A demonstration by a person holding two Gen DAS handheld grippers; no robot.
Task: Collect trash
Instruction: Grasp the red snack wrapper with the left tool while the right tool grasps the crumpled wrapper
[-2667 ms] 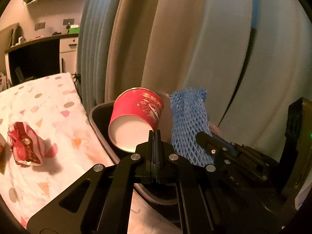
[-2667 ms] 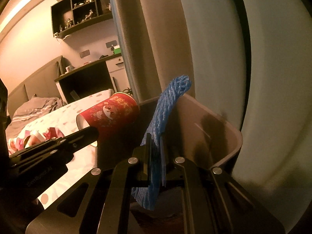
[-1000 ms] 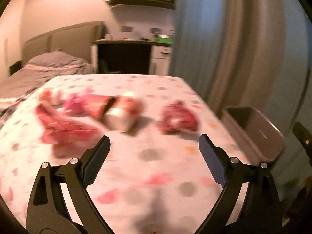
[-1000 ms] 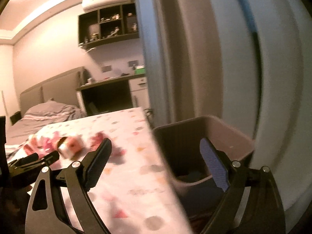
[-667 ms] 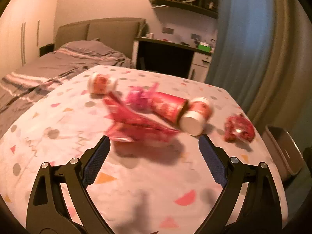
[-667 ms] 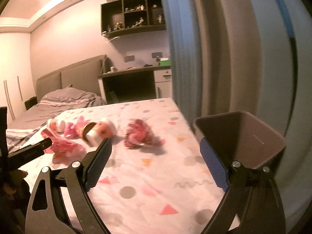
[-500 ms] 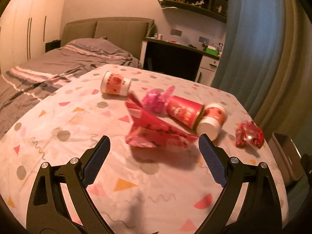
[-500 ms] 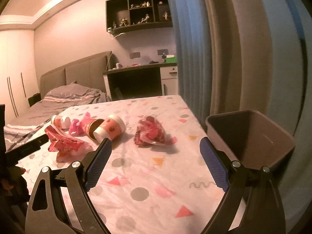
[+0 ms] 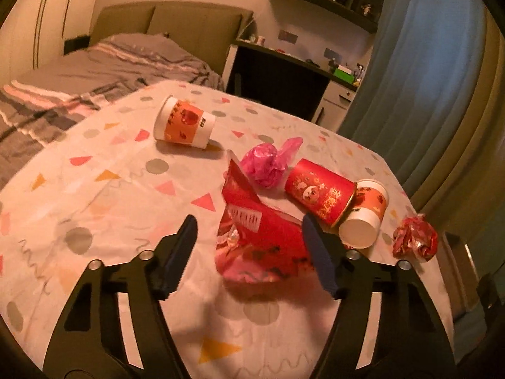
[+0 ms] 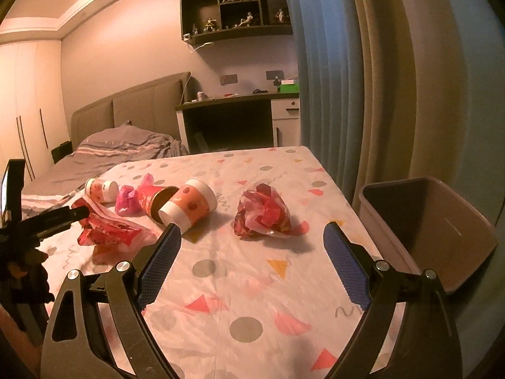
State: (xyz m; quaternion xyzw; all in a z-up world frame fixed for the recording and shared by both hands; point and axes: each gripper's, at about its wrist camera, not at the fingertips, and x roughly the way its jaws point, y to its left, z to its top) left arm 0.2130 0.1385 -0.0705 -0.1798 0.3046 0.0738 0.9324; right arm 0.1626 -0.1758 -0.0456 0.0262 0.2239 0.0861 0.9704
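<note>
Trash bin point(image 10: 467, 230) interior hidden behind near wall, contents unseen.

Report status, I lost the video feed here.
Left gripper open around red wrapper. Right gripper open, empty. Bin beside table. Nothing blocking.

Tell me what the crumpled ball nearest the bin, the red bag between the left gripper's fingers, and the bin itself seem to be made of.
Crumpled ball: thin glossy film or foil-backed wrapper, judging by sharp creases and bright glints.
Red bag: printed plastic snack packaging, probably; shiny, stiff folds, a white printed panel.
Bin: smooth matte moulded plastic, it seems; even walls, rounded corners.
</note>
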